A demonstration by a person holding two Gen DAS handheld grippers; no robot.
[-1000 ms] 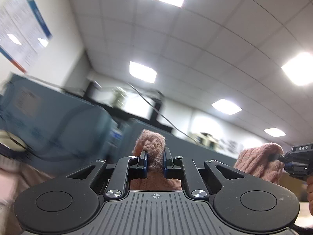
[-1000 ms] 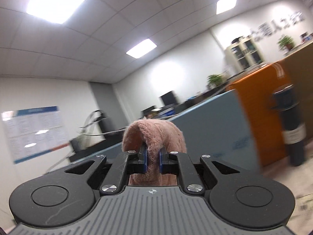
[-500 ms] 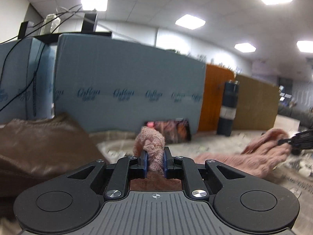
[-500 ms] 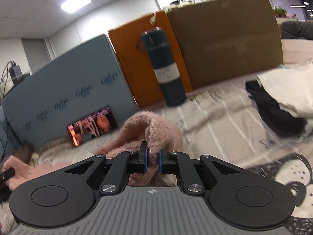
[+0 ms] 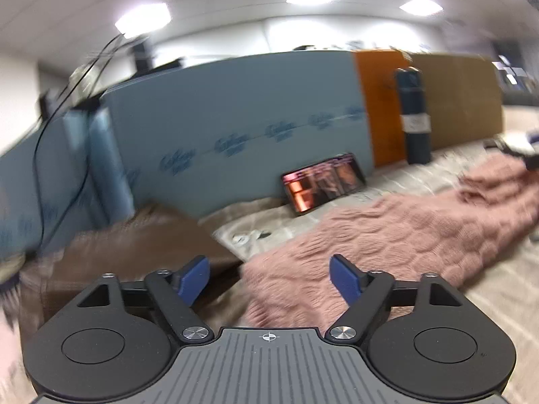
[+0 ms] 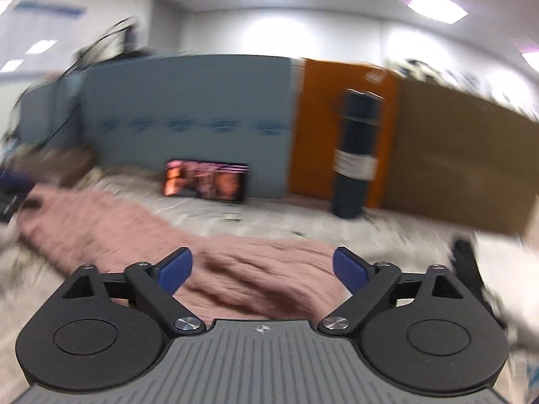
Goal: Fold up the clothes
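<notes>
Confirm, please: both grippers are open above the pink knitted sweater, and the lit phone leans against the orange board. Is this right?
Not quite. The phone leans against the blue-grey foam board, not the orange one, as the right wrist view shows. Both grippers, left and right, are open above the pink knitted sweater.

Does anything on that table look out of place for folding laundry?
A lit phone leans against the blue panel, playing video beside the pink sweater. Otherwise nothing stands out.

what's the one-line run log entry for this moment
step: lay-out | left tongs: open | right tongs: open | pink sweater: spread on table, ungripped | views: blurred
</notes>
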